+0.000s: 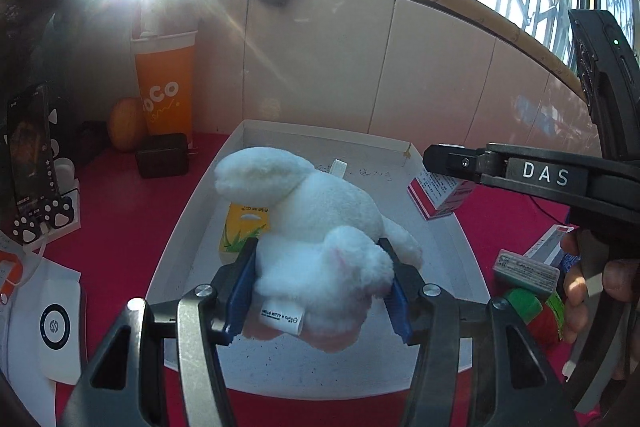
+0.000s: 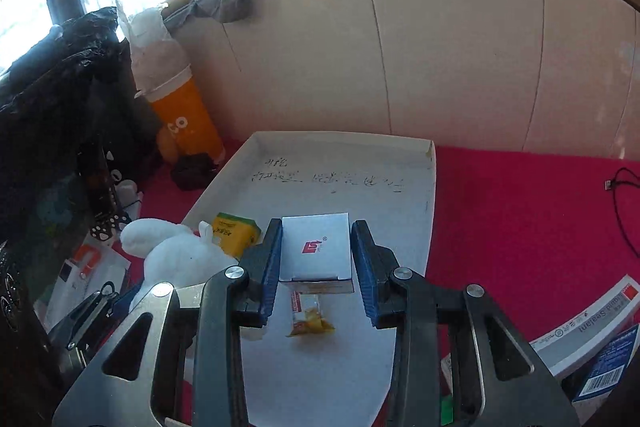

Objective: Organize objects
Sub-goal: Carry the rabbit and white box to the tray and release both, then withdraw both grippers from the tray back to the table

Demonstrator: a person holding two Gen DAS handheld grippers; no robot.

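Observation:
My left gripper (image 1: 318, 245) is shut on a white plush rabbit (image 1: 320, 203) and holds it over a white tray (image 1: 188, 239) on the red cloth. A yellow box (image 1: 242, 227) lies in the tray under the rabbit. My right gripper (image 2: 317, 231) is shut on a white box with a red logo (image 2: 316, 247), above the tray (image 2: 340, 163). A small yellow snack wrapper (image 2: 308, 319) lies on the tray beneath that box. In the left wrist view the right gripper (image 1: 440, 171) reaches in from the right, with its box (image 1: 438, 193) over the tray's right rim.
An orange cup (image 1: 166, 87), a black charger (image 1: 162, 157) and a phone on a stand (image 1: 32, 155) sit left of the tray. Small boxes (image 1: 524, 269) and a sealant carton (image 2: 588, 323) lie on the cloth at right. A tiled wall stands close behind.

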